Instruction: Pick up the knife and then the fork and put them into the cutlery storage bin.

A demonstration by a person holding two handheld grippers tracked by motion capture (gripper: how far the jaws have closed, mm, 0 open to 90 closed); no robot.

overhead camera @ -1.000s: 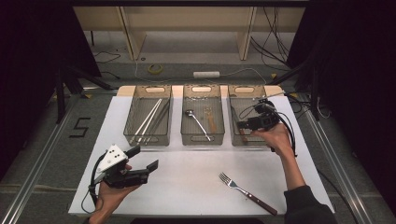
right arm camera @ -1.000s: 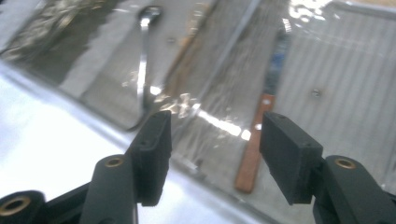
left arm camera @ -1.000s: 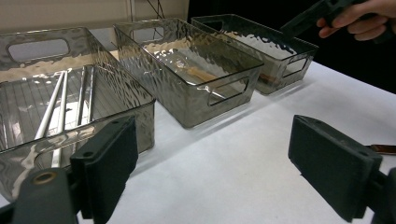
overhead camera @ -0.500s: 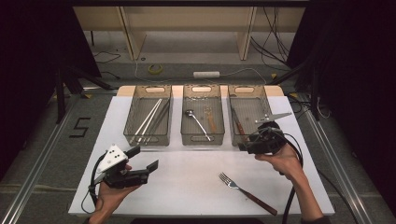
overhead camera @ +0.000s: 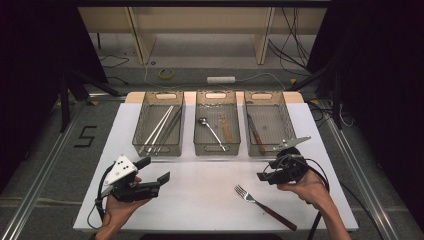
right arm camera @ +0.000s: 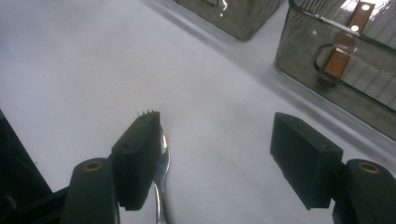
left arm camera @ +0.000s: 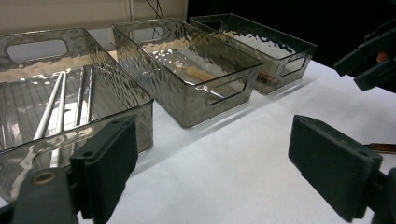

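So the right tool (overhead camera: 264, 176) has been pulled back from over the right bin (overhead camera: 268, 123) and brought down toward the fork (overhead camera: 263, 206) lying on the white tabletop (overhead camera: 200, 185). Its jaws have just been opening and nothing is caught between them yet. In the right gripper view the fork's (right arm camera: 159, 158) tines can be seen poking out just past the left pad, so the fork is off to one side rather than centred in the gap.

A knife (overhead camera: 255, 134) with a brown handle is already parked in the right bin, so it looks like that drop-off is done and the fork is next to be sorted. The middle bin (overhead camera: 217, 123) holds a spoon (overhead camera: 212, 133), the left bin (overhead camera: 159, 123) some chopsticks (overhead camera: 159, 129).

The left tool (overhead camera: 152, 171) is held low at the near left of the tabletop, jaws spread wide, nothing gripped.

Probably a small sideways nudge is needed before the fork can be pinched cleanly.
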